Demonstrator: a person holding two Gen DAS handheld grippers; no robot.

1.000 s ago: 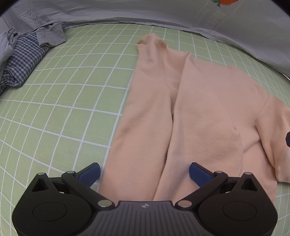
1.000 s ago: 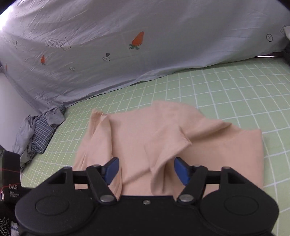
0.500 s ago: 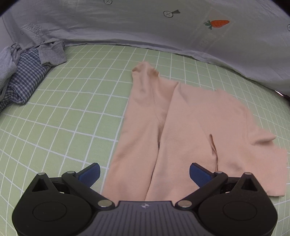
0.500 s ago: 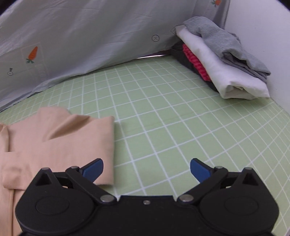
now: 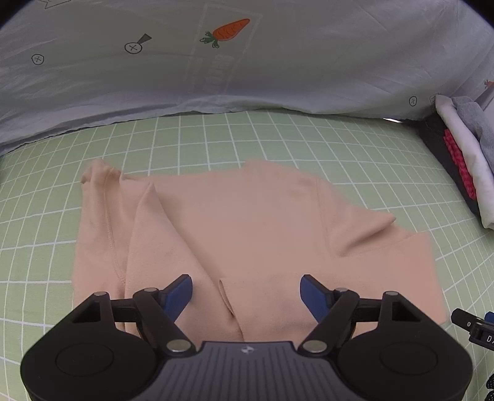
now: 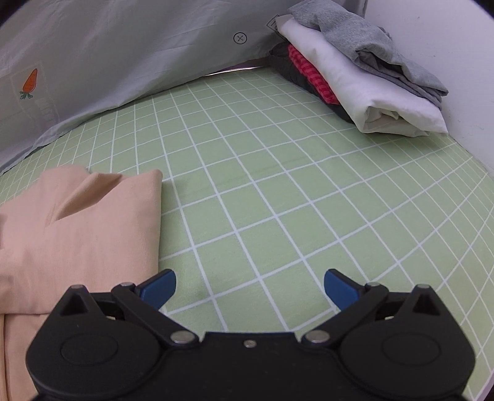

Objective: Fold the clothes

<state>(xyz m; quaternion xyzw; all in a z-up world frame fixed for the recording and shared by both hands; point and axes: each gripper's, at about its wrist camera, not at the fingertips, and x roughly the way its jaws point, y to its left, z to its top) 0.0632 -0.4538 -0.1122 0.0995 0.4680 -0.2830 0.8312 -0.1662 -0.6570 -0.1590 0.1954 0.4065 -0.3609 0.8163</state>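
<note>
A peach garment (image 5: 247, 234) lies partly folded on the green grid mat (image 5: 278, 138), sleeves turned in over its body. My left gripper (image 5: 246, 290) hovers over the garment's near edge; its jaws are closing, with cloth below them but nothing pinched between the blue pads. The same garment (image 6: 77, 222) fills the left of the right wrist view. My right gripper (image 6: 249, 285) stands open over bare mat (image 6: 278, 185), just right of the garment's edge, its left pad close to the cloth and holding nothing.
A stack of folded clothes (image 6: 355, 71), grey on white on red and black, sits at the far right by the white wall. A pale sheet with carrot prints (image 5: 228, 29) hangs along the back. The other gripper's tip (image 5: 475, 327) shows at the right edge.
The left view swung right: the plaid pile left the frame, the folded stack came in, and the jaws narrowed. The right gripper opened, dropped the peach cloth and swung right over bare mat.
</note>
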